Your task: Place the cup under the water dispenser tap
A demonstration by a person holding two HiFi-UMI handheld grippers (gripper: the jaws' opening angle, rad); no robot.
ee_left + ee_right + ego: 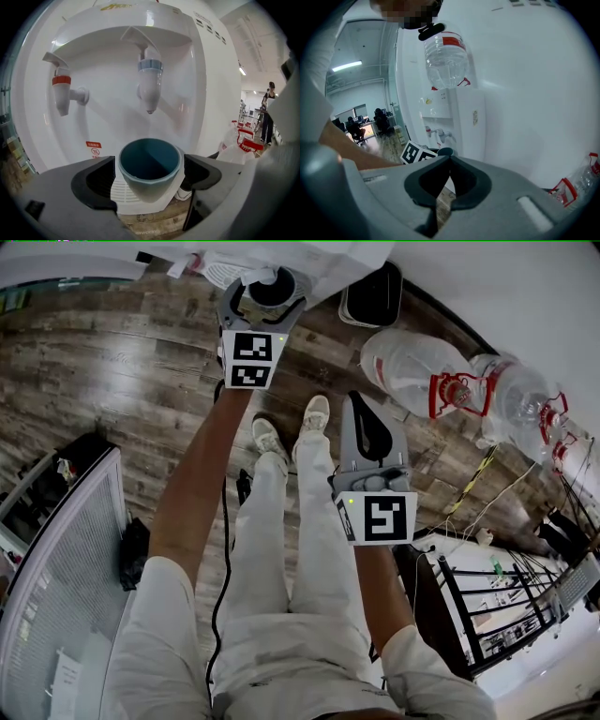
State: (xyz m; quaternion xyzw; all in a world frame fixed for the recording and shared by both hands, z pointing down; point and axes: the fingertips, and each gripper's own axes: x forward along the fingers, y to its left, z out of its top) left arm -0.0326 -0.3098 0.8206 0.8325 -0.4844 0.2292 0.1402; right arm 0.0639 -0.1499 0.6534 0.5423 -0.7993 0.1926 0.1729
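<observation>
The teal round plastic cup is seated upright on the white slotted drip tray, directly below the blue-capped tap. The left gripper is held with jaws apart, and narrow clearance is left beside the rim. The right gripper is closed on nothing.

The cup stands upright on the white slotted drip tray of the dispenser. The wooden floor carries large clear bottles lying on their sides.
</observation>
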